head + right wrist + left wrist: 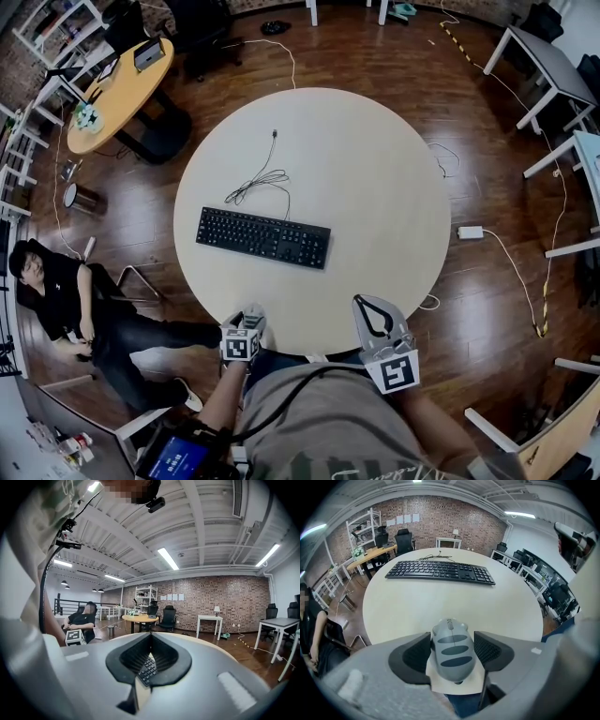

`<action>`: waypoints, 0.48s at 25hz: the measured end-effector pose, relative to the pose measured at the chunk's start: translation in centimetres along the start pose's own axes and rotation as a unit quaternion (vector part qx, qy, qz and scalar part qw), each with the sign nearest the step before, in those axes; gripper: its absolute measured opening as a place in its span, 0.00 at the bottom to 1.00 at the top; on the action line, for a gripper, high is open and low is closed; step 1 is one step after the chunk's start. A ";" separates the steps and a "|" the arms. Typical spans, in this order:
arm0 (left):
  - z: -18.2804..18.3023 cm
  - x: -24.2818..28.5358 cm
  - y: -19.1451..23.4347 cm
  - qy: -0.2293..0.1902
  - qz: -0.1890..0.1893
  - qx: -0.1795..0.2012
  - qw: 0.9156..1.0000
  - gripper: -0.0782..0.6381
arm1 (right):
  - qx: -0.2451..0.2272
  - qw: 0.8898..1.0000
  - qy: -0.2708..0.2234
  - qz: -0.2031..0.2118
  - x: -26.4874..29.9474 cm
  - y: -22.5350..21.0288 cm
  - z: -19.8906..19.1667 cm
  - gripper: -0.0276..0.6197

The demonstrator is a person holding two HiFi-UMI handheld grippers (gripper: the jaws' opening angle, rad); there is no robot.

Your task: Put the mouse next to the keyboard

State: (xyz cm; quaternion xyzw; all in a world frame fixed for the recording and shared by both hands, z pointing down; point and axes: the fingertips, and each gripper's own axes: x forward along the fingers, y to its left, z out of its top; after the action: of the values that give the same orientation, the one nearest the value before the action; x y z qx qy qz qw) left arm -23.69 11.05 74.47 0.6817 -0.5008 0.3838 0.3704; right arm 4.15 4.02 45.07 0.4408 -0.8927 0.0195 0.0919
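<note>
A grey mouse with dark stripes sits between the black pads of my left gripper, which is shut on it. In the head view, that left gripper hovers at the near edge of the round white table. The black keyboard lies on the table ahead of it, slightly left of centre, and also shows as the keyboard in the left gripper view. My right gripper is at the near table edge to the right. Its tips meet and hold nothing, as the right gripper view shows.
A loose black cable lies on the table behind the keyboard. A person sits to the left of the table. An oval wooden table stands at the back left, white desks at the right, and a power adapter lies on the floor.
</note>
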 end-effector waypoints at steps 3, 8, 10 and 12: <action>0.0 0.2 -0.5 0.000 0.002 0.001 1.000 0.53 | -0.001 1.000 0.001 0.005 -0.2 0.0 -0.2 0.05; 0.4 0.2 -1.6 0.007 -0.004 -0.004 1.000 0.53 | 0.009 1.000 -0.002 0.011 -0.3 -0.6 -0.2 0.05; 0.5 0.3 -2.2 0.009 -0.009 -0.005 1.000 0.53 | 0.008 1.000 0.001 0.013 -0.4 -1.0 -0.2 0.05; 0.4 0.4 -2.5 0.010 -0.011 -0.003 1.000 0.53 | 0.010 1.000 -0.003 0.012 -0.3 -1.3 -0.2 0.05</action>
State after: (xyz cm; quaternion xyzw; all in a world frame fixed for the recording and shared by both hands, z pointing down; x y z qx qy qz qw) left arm -21.11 11.07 74.34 0.6820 -0.4912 0.3847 0.3817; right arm 5.43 3.51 45.15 0.4308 -0.8980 0.0286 0.0846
